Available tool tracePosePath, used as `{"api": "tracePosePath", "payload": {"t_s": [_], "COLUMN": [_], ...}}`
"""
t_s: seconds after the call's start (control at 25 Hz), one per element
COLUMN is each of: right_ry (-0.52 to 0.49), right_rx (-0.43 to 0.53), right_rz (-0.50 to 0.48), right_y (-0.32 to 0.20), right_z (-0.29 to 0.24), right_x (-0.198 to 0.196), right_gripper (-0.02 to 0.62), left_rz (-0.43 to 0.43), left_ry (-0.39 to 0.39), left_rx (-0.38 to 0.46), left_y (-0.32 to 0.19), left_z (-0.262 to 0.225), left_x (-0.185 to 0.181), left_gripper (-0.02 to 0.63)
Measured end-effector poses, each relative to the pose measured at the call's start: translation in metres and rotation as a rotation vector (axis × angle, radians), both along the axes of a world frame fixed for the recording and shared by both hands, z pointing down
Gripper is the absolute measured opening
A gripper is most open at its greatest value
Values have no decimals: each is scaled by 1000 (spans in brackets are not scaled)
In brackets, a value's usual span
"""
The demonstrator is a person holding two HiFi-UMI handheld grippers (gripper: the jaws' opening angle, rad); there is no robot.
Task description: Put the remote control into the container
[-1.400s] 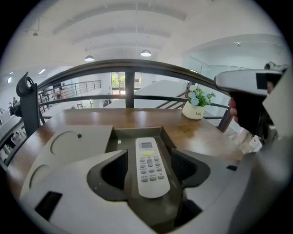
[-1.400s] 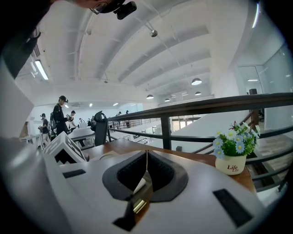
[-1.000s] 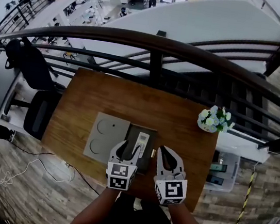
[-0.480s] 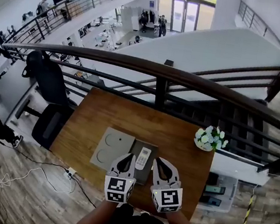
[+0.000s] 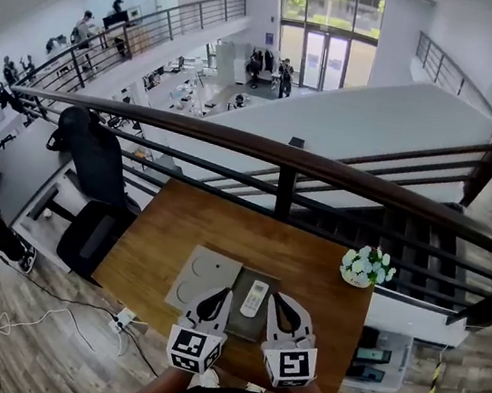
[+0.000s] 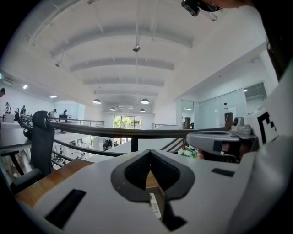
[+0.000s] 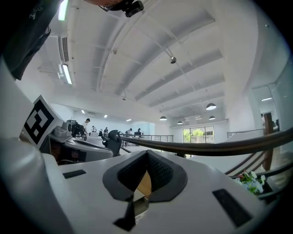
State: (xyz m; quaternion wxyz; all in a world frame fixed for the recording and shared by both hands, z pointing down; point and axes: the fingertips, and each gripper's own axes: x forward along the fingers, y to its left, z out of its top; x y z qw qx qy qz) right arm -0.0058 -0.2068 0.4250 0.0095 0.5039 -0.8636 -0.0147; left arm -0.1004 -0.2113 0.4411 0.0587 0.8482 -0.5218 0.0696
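The white remote control (image 5: 253, 298) lies in the dark container (image 5: 252, 323) on the wooden table (image 5: 308, 269). My left gripper (image 5: 218, 294) hangs over the container's left edge, its jaws closed to a point with nothing between them. My right gripper (image 5: 279, 301) sits just right of the remote, also shut and empty. In the left gripper view the shut left gripper (image 6: 150, 153) points at the railing, and a strip of the remote (image 6: 154, 205) shows below the pads. In the right gripper view the right gripper (image 7: 147, 154) is likewise shut, aimed level across the hall.
A grey lid (image 5: 204, 283) lies left of the container. A pot of white flowers (image 5: 366, 266) stands at the table's right rear corner. A dark railing (image 5: 323, 171) runs behind the table, a black chair (image 5: 94, 168) stands to the left, and a clear box (image 5: 373, 357) sits on the floor at right.
Both grippers have risen and drawn back from the container. The left jaws, open beside the remote a second ago, have shut empty. The head view has tilted up.
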Motion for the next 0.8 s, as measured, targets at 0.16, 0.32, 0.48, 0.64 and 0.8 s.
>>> {"api": "tracePosePath", "payload": {"t_s": [0.16,0.32,0.48,0.64,0.8], "right_ry": [9,18,42,49,59], "right_rx": [9,-5,4,40,46], "right_rz": [9,20,24,32,31], "right_y": [-1,1,-1,-2,2], "right_z": [-3,-2,-7,-11,-9], "right_x": [-16,-28,-37,-42,-49], "right_gripper": [28,28,28,28,28], "left_rz": [40,53,50,56,67], "left_ry": [-12,-10,-2,9,16], "left_rx": [-3,2,1,5,3], "left_y": [-2,1,-4,-4,0], "left_z": [-1,-6,-8,-8,-6], "left_x": [-7,-17,-29,-34,-39], "left_gripper": [6,6,6,6,6]}}
